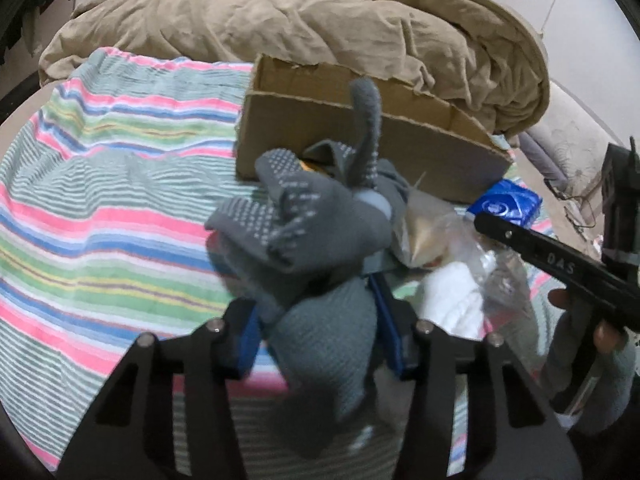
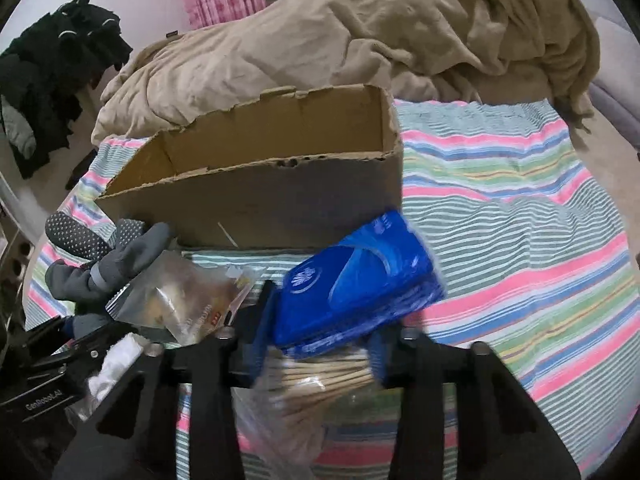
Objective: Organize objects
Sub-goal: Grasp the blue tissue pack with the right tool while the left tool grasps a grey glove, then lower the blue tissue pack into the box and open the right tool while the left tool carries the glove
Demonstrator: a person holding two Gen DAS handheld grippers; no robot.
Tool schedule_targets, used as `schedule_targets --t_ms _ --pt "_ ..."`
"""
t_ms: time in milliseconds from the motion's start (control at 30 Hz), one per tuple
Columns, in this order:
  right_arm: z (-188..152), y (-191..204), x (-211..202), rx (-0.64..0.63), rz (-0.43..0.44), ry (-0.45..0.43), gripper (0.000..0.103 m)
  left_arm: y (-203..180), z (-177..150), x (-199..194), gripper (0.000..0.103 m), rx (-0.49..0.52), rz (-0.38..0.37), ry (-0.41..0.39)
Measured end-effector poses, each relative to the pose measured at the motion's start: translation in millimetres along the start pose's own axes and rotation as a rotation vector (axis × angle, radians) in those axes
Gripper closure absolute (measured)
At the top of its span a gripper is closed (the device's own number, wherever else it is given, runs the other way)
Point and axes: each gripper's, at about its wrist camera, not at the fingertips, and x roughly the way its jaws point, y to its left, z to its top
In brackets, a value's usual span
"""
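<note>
My left gripper (image 1: 316, 340) is shut on a grey dotted glove (image 1: 304, 216) and holds it up in front of an open cardboard box (image 1: 360, 144). The glove also shows at the left of the right wrist view (image 2: 100, 256). My right gripper (image 2: 320, 340) is shut on a blue tissue pack (image 2: 356, 288) and holds it just before the box (image 2: 260, 188). The blue pack shows in the left wrist view (image 1: 508, 204) beside the right gripper's black body (image 1: 560, 264).
A striped towel (image 1: 100, 200) covers the bed. A clear snack bag (image 2: 180, 300), a white cloth (image 1: 452, 296) and a bag of wooden sticks (image 2: 320, 380) lie near the box. A tan blanket (image 1: 320, 16) is heaped behind. Dark clothes (image 2: 48, 80) hang at left.
</note>
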Motion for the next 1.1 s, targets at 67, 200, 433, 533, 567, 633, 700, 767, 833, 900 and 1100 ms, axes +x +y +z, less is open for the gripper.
schedule_targets --t_ms 67,200,433,533,567,633,700,767,833,900,1100 --pt "0 -2 -8 0.008 0.006 -0.022 0.079 0 -1 -9 0.057 0.004 -0.003 -0.018" --pt "5 -2 -22 0.003 0.010 -0.077 0.084 -3 -1 -29 0.058 0.017 -0.011 -0.056" --pt "10 -2 -46 0.000 0.036 -0.164 0.087 -10 3 -47 0.061 0.041 -0.031 -0.097" --pt "10 -2 -52 0.001 0.044 -0.187 0.087 -10 6 -55 0.061 0.036 -0.031 -0.119" --pt "10 -2 -54 0.002 0.047 -0.193 0.087 -9 7 -58 0.061 0.031 -0.033 -0.126" --pt "10 -2 -55 0.002 0.052 -0.200 0.087 -7 9 -63 0.061 0.027 -0.033 -0.137" --pt "11 -2 -58 0.001 0.057 -0.210 0.087 -6 12 -70 0.061 0.027 -0.026 -0.159" --pt "11 -2 -60 -0.001 0.062 -0.217 0.087 -8 15 -79 0.061 0.040 -0.011 -0.193" --pt "11 -1 -62 -0.005 0.064 -0.225 0.087 -12 20 -89 0.061 0.064 0.019 -0.239" --pt "11 1 -61 -0.005 0.070 -0.224 0.087 -15 27 -98 0.061 0.088 0.045 -0.286" --pt "16 8 -62 -0.020 0.086 -0.239 0.087 -20 46 -108 0.061 0.124 0.050 -0.335"
